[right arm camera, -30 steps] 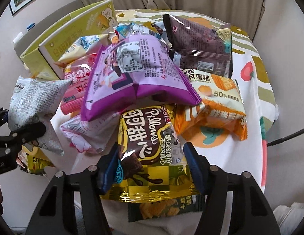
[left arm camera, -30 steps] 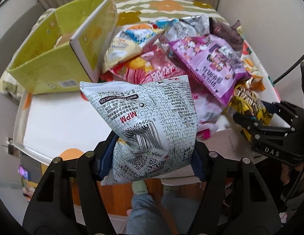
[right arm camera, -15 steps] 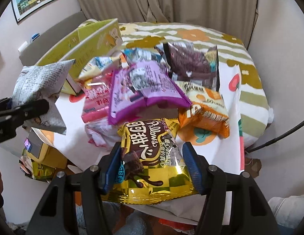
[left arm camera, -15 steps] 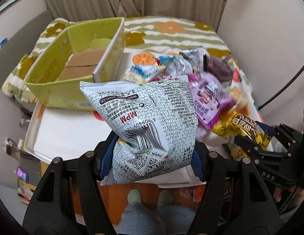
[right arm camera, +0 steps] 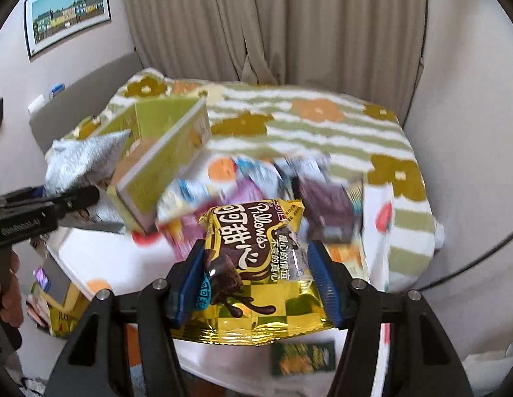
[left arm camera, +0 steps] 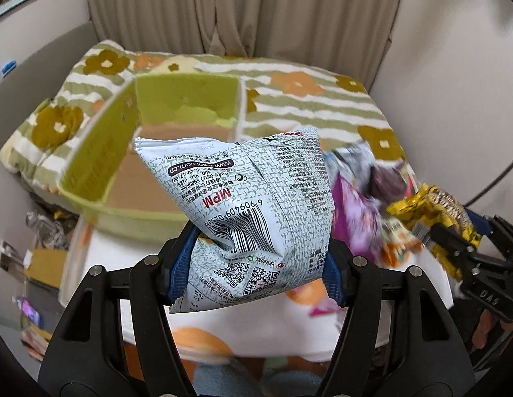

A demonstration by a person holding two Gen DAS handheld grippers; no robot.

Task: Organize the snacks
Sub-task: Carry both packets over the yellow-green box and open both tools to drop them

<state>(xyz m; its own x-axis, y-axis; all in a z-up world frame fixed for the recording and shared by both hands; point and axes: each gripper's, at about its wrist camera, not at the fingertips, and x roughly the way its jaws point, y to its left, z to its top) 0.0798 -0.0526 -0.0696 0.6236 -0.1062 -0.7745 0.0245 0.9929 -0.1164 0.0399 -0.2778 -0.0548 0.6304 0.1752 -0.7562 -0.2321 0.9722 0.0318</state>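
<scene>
A table (right arm camera: 101,264) under a white cloth fills the middle of both views, set against a bed (right arm camera: 322,125) with a striped, flowered cover. A green box (left arm camera: 101,152) stands open at the upper left of the table in the left view; its brown floor appears bare, though part of it is hidden by the held bag, so no contents can be confirmed. From its open mouth and its place beside the heap, the box is judged to be the destination for the snacks. A pile (right arm camera: 256,185) of loose packets lies at centre frame in the right view, blurred, just right of the box. A white bag (left arm camera: 243,211) is held centrally in the left view, in front of the box, clamped near its lower end between the pads of the left gripper (left arm camera: 253,271), whose jaws are narrowed onto it and dent the film. A gold bag (right arm camera: 253,261) is held at lower centre of the right view, above the table edge, pinched at its sides by the right gripper (right arm camera: 256,284). Both bags are gripped low and carried clear of the table, presumably so each can be dropped into the box. A small dark packet (right arm camera: 303,357) lies on the cloth at the near edge.
</scene>
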